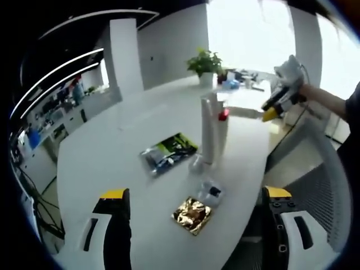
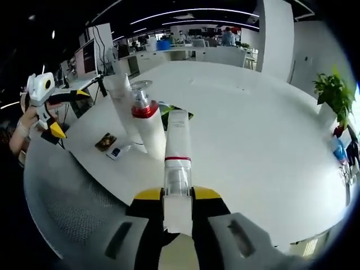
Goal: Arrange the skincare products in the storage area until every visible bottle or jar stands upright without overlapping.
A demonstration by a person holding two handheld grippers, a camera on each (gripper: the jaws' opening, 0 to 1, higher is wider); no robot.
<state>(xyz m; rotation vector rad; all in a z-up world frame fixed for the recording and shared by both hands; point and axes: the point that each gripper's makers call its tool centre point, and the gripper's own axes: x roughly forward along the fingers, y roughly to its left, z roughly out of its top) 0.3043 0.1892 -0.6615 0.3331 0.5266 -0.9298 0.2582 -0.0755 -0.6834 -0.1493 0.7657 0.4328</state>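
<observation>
My right gripper is shut on a white tube with a clear end and a thin red band; the tube points away over the table. Just beyond it stand a white bottle with a red collar and a taller white tube, close together. In the left gripper view the taller white tube stands upright mid-table with the red collar behind it. My left gripper is open above the near table edge, nothing between its jaws. The right gripper hangs at the upper right in a hand.
Flat on the white table lie a green-black sachet, a gold sachet and a small clear packet. A potted plant and clutter stand at the far end. A grey mesh chair is beside the table edge.
</observation>
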